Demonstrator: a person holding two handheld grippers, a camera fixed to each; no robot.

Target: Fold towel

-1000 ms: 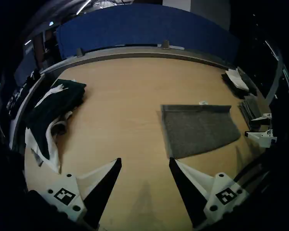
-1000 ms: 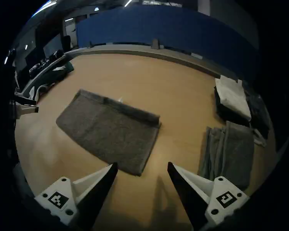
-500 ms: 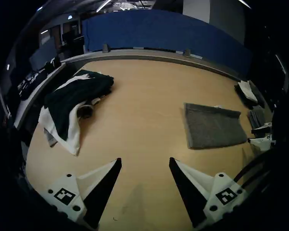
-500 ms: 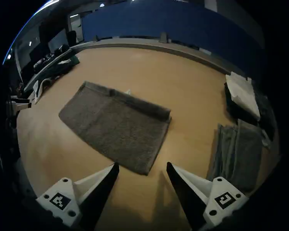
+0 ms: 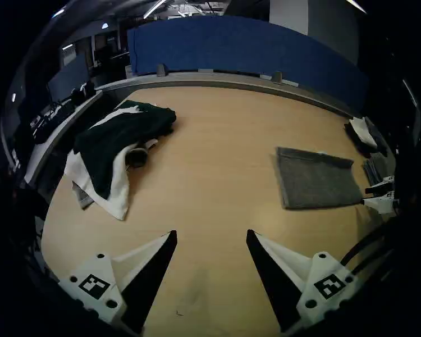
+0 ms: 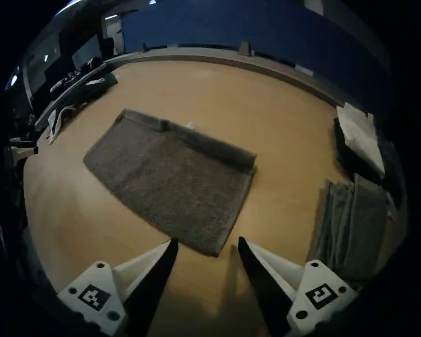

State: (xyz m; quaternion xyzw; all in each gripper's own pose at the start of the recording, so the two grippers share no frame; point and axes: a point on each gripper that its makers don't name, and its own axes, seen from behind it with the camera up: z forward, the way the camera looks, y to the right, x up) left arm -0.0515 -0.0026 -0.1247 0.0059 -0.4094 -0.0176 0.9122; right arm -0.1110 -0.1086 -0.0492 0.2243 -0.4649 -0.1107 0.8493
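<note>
A grey towel [image 6: 174, 177] lies folded flat on the wooden table [image 6: 222, 106], its near edge just ahead of my right gripper [image 6: 206, 253], which is open with nothing between its fingers. In the left gripper view the same grey towel [image 5: 317, 178] sits far off at the right. My left gripper [image 5: 211, 238] is open over bare table [image 5: 210, 146], holding nothing. The other gripper [image 5: 380, 196] shows at the right edge of the left gripper view, just past the towel.
A heap of dark green and white cloths [image 5: 115, 149] lies at the left of the table. Folded grey towels [image 6: 353, 224] and a black-and-white stack [image 6: 362, 137] sit at the right. A blue partition [image 5: 244, 48] backs the table.
The left gripper view has swung left and back, so the grey towel looks smaller and the cloth heap nearer the centre. My right gripper has closed in on the towel's near edge, fingers slightly narrower.
</note>
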